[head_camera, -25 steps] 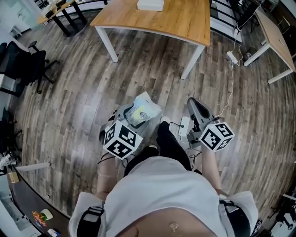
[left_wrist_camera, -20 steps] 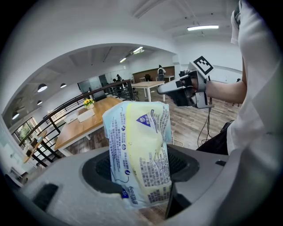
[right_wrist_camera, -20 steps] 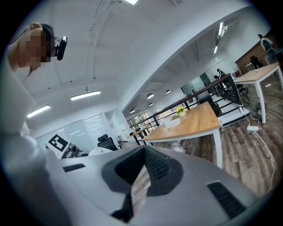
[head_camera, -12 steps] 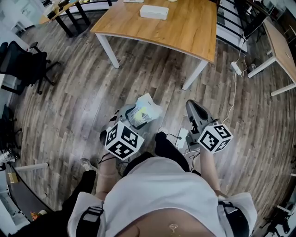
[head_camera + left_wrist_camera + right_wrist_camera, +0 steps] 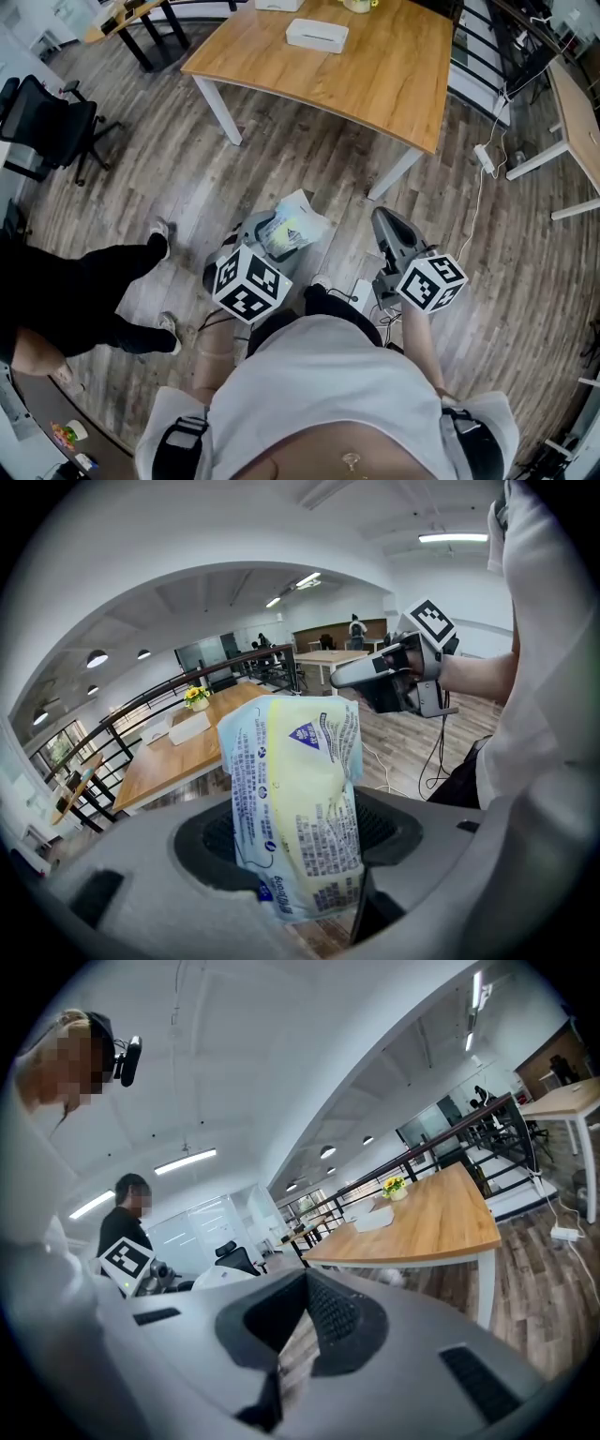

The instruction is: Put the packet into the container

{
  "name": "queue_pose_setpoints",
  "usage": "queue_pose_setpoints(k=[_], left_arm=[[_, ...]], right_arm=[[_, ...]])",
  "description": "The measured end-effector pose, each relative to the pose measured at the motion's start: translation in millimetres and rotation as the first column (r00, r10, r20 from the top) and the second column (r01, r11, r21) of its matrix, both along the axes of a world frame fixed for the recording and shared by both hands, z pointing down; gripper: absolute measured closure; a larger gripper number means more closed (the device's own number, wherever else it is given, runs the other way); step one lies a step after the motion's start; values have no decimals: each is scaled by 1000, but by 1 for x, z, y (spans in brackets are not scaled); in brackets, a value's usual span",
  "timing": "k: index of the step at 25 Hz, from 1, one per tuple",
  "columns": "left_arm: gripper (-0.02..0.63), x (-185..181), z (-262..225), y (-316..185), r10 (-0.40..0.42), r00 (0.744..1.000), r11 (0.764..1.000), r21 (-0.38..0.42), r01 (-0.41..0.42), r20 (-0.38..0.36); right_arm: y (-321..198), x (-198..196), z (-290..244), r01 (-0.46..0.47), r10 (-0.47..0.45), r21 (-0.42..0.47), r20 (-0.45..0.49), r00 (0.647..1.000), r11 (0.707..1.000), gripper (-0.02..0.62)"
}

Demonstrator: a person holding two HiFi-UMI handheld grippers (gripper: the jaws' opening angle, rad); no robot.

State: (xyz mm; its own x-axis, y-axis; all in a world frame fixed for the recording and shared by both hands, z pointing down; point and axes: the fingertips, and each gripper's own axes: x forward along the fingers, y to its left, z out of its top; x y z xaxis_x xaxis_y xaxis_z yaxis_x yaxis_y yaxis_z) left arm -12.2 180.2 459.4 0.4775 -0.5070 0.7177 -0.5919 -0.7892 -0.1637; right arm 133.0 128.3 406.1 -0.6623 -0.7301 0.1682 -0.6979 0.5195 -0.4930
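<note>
A second person's dark-trousered legs [image 5: 84,291] stand on the wooden floor [image 5: 281,141] at far left. The left tongs [image 5: 255,234] pinch the pale yellow-and-blue packet [image 5: 295,808], holding it upright above the floor. The right tongs [image 5: 305,1283], just beside them, are pressed together with nothing between. Well ahead, the counter [image 5: 375,66] carries a white box [image 5: 317,35].

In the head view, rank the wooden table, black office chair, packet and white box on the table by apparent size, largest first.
1. wooden table
2. black office chair
3. packet, though it sits much nearer the camera
4. white box, about the packet's length but slimmer
</note>
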Motion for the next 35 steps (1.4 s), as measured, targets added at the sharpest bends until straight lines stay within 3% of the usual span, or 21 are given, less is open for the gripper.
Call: queue_pose_setpoints(k=[11, 24, 35], left_arm=[[321, 20, 0, -44, -51, 999, 998, 26, 50, 5], [321, 14, 3, -61, -49, 998, 999, 21, 49, 25], [321, -8, -4, -145, -23, 999, 999, 40, 21, 28]], right_arm=[[-48, 10, 1, 70, -70, 19, 5, 998, 997, 584], [-62, 10, 10, 64, -64, -7, 14, 998, 998, 584], [-138, -13, 4, 57, -57, -4, 3, 998, 998, 584]])
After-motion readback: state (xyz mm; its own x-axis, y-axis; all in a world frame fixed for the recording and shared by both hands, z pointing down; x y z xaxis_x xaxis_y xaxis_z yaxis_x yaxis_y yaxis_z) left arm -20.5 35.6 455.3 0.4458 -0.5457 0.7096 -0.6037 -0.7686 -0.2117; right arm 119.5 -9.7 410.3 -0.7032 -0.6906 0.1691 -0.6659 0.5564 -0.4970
